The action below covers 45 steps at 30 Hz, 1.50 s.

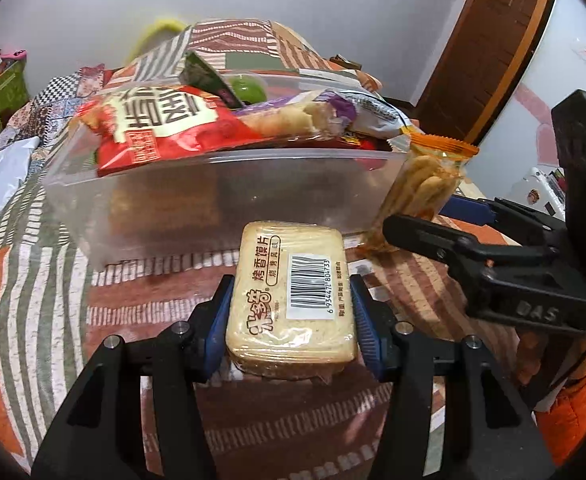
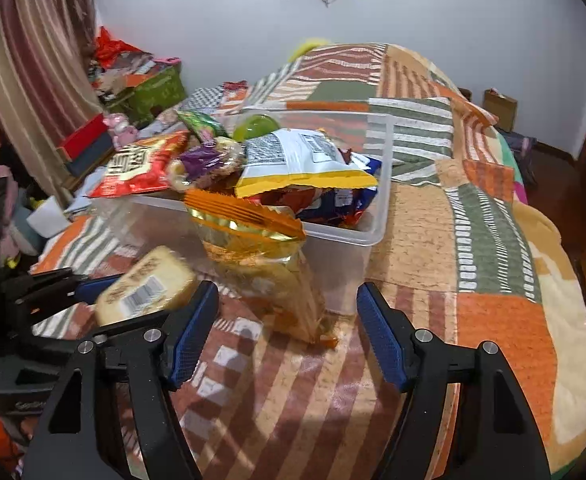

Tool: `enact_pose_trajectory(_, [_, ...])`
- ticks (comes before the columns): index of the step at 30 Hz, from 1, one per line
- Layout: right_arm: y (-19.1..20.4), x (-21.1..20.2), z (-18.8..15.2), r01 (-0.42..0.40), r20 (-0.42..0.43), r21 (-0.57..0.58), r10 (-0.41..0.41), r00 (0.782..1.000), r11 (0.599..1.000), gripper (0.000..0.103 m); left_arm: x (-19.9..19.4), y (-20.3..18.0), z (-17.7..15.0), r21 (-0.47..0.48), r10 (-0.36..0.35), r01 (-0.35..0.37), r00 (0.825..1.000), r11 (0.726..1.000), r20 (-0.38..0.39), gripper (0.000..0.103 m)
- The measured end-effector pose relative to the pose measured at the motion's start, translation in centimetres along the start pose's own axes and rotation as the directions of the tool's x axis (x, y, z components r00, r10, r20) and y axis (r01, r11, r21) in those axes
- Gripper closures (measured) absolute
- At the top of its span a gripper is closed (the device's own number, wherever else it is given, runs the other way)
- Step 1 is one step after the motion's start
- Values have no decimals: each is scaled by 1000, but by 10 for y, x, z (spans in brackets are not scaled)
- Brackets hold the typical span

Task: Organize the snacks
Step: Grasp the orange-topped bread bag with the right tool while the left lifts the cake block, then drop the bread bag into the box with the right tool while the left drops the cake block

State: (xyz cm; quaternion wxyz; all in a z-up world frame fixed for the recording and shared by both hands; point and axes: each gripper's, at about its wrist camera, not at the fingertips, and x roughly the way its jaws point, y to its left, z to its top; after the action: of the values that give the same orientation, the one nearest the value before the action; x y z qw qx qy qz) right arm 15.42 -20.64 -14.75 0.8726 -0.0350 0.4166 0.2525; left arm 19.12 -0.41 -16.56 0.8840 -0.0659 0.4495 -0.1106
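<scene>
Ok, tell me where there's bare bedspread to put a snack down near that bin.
Free: the patchwork bedspread right of the clear bin, and the striped patch left of it in the left wrist view. Crowded: the bin is heaped above its rim, and its near side is taken by the toast pack in the left gripper and the standing orange-topped packet.

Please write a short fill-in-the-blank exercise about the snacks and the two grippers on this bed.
1. The left gripper is shut on the toasted bun slices pack, whose white sticker shows a ____.
2. The biscuit stick pack leans against the clear plastic ____.
3. The right gripper is ____.

Missing: barcode; bin; open
</scene>
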Motion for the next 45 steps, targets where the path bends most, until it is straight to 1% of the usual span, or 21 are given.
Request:
enact_pose_trajectory(2, [0, 0, 0, 16, 9, 0, -16, 1000, 1000, 45, -3, 0, -1, 0, 13, -13, 1000, 1000, 8, 49])
enact_pose_trajectory(3, [-2, -2, 0, 21, 10, 0, -21, 1000, 1000, 47, -5, 2, -2, 1, 17, -17, 1000, 1000, 12, 49])
enact_pose_trajectory(5, [-8, -6, -1, 15, 12, 15, -15, 1000, 1000, 60, -8, 1, -3, -3, 22, -22, 1000, 1000, 19, 49])
enact_pose_trajectory(7, [-14, -8, -1, 9, 9, 26, -9, 1000, 1000, 69, -10, 1, -1, -11, 21, -21, 1000, 1000, 23, 49])
enact_pose_trajectory(8, [-16, -9, -1, -5, 9, 35, 4, 1000, 999, 71, -11, 1, -2, -11, 21, -21, 999, 1000, 26, 49])
enact_pose_trajectory(9, [-19, -11, -2, -27, 12, 48, 26, 1000, 998, 71, -12, 1, -1, -11, 21, -21, 999, 1000, 28, 49])
enact_pose_trajectory(10, [-20, -12, -3, -29, 15, 52, 28, 999, 998, 71, -15, 0, -2, -10, 23, -23, 999, 1000, 34, 49])
enact_pose_trajectory(18, [-12, -36, -9, -25, 55, 16, 24, 998, 1000, 71, -39, -6, 2, 5, 28, -28, 996, 1000, 88, 49])
enact_pose_trajectory(28, [5, -73, 9, -35, 157, -39, 40, 987, 999, 71, -69, -8, 13, 11, 46, -48, 987, 999, 154, 50])
enact_pose_trajectory(34, [11, -80, 25, -36, 196, -66, 48, 979, 997, 71, -92, -7, 33, 17, 41, -45, 979, 999, 199, 50])
enact_pose_trajectory(37, [11, -79, 33, -34, 211, -69, 48, 976, 997, 71, -103, -9, 48, 31, 51, -60, 972, 998, 228, 50])
enact_pose_trajectory(40, [10, -78, 41, -35, 216, -62, 48, 975, 997, 71, -110, -10, 61, 39, 55, -67, 967, 997, 247, 50])
enact_pose_trajectory(45, [11, -71, 59, -27, 230, -65, 42, 972, 997, 71, -110, -10, 89, 31, 52, -62, 965, 998, 257, 50])
